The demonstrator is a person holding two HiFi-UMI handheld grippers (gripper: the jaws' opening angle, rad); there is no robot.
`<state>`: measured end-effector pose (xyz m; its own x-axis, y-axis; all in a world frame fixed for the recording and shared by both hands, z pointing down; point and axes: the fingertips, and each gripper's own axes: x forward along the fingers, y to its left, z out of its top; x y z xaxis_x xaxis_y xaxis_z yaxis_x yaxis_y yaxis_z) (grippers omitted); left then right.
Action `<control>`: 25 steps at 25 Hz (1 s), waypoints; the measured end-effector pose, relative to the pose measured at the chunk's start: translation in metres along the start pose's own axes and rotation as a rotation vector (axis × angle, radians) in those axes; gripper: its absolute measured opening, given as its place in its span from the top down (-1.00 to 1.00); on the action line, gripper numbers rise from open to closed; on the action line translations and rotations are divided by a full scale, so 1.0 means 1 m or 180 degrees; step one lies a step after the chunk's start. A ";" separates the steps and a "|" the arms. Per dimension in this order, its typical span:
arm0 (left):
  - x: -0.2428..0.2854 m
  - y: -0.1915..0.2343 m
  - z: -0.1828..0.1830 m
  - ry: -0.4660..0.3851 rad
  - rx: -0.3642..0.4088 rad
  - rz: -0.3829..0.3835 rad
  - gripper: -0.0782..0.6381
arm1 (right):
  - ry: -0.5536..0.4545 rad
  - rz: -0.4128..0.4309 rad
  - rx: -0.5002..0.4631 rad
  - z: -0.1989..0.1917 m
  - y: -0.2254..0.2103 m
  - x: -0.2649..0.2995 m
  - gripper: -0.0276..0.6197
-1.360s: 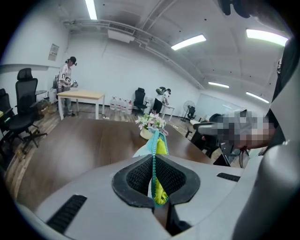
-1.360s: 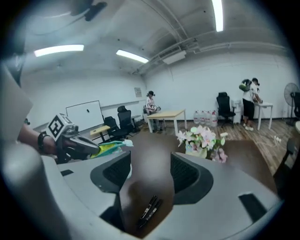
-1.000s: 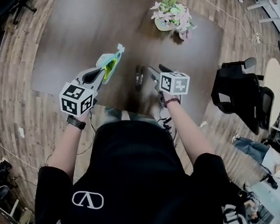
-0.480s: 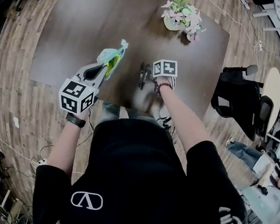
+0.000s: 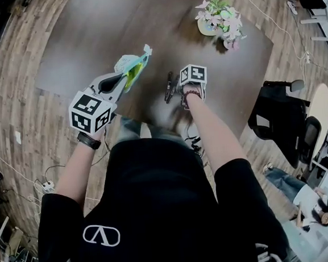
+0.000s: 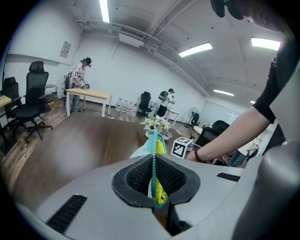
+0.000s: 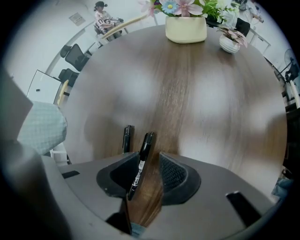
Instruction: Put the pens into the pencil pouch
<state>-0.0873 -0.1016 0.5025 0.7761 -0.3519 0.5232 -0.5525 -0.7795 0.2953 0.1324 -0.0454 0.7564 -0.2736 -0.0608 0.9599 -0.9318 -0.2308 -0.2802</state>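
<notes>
- Pouch [image 5: 131, 66]: left gripper [image 6: 153, 180] has its jaws fully together on the teal zip edge. It hangs clear above the counter [image 5: 98, 36], well to the near-left of the flower pot [image 5: 211, 26]. Prob. held up like this to present the mouth for loading. Whether the zip is open enough, can't tell from these views.
- Right gripper [image 7: 146, 171]: points steeply down over the pens, jaws roughly half apart and just been closing. Black pen [image 7: 140, 161] lies between them, close against one pad, with wood showing btwn it and the other, so no squeeze yet.
- 2nd pen [image 7: 127, 138]: flat on the counter just beside the first. Both sit on the near side of the pot, well apart from it.
- Room: the counter's near edge lies close behind the pens. Open wood runs from the pens to the pot, so there's space to lift.
- Pouch is near the pens, on the side away from the pot; short carry.
- Risk: outer jaw could nudge the 2nd pen.
</notes>
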 end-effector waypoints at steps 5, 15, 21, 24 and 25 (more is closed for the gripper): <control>-0.001 -0.003 0.001 -0.0006 0.0009 -0.0002 0.74 | 0.0091 -0.0171 -0.0117 0.000 -0.008 -0.001 0.70; -0.001 -0.009 0.002 0.0018 0.0034 -0.0014 0.74 | -0.0115 -0.0303 -0.0781 -0.003 -0.008 -0.010 0.74; 0.004 -0.015 0.008 0.0020 0.0074 -0.0082 0.74 | -0.0685 -0.0214 -0.1114 0.014 -0.010 -0.048 0.74; 0.007 -0.018 0.011 0.0031 0.0102 -0.0100 0.74 | -0.0960 -0.0113 -0.1228 0.019 -0.009 -0.065 0.75; 0.009 -0.019 0.012 0.0038 0.0113 -0.0105 0.74 | -0.1084 -0.0103 -0.1287 0.021 -0.008 -0.073 0.75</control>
<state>-0.0664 -0.0963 0.4916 0.7900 -0.3196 0.5232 -0.5153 -0.8086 0.2841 0.1649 -0.0594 0.6891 -0.2129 -0.3873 0.8970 -0.9745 0.1510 -0.1661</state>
